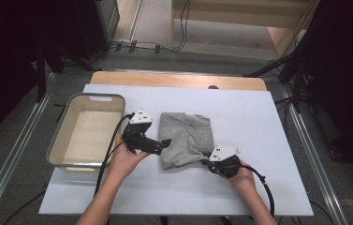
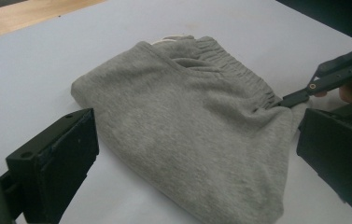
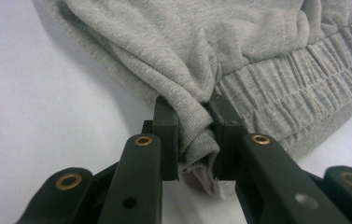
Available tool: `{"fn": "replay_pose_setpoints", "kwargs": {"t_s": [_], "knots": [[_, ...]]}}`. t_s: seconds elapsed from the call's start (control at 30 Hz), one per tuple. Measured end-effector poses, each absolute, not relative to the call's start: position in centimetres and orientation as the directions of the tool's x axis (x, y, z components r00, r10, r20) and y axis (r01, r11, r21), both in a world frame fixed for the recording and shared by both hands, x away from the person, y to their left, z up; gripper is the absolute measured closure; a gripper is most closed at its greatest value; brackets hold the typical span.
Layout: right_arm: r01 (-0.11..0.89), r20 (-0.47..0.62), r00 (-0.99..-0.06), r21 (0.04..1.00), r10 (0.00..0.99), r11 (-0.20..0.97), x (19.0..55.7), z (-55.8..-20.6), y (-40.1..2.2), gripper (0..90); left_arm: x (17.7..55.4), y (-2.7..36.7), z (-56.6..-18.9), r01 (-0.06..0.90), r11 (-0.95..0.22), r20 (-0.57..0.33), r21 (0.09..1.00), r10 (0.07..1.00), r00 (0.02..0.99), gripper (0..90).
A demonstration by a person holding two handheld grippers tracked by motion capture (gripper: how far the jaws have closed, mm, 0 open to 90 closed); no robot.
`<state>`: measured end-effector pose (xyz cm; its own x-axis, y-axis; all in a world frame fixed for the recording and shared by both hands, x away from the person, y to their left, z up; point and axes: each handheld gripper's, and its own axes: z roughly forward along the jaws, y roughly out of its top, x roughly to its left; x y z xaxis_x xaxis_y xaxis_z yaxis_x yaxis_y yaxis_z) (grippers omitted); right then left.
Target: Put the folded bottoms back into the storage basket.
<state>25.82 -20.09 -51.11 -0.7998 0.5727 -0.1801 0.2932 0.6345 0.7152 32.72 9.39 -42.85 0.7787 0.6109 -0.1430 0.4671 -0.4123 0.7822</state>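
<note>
A folded grey sweat garment [image 1: 185, 138] with a ribbed elastic band lies in the middle of the white table top [image 1: 239, 112]. My right gripper [image 1: 210, 160] is at its near right corner, shut on a pinch of the grey cloth [image 3: 194, 135] beside the ribbed band [image 3: 295, 88]. My left gripper [image 1: 165, 143] is at the garment's left edge, jaws wide open. In the left gripper view the grey garment [image 2: 197, 135] lies between and beyond the two black pads [image 2: 66, 163], which do not press on it. The right gripper [image 2: 295, 99] shows there at the far corner.
A grey plastic bin [image 1: 62, 145] with a pale inside stands at the left of the table. A wooden strip [image 1: 179, 79] runs along the far edge. Cables trail from both grippers toward the near edge. Dark stands and cables crowd the floor beyond.
</note>
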Motion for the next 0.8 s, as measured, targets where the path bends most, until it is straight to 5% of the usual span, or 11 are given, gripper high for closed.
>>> {"fn": "replay_pose_setpoints", "kwargs": {"t_s": [0.8], "knots": [[0.294,-0.171,-0.806,0.716,0.567,0.633,25.9,-51.1,-20.2,73.6,36.7,7.6,-43.7,0.606,-0.352,-0.261,0.713,0.669,0.696,0.0]]}}
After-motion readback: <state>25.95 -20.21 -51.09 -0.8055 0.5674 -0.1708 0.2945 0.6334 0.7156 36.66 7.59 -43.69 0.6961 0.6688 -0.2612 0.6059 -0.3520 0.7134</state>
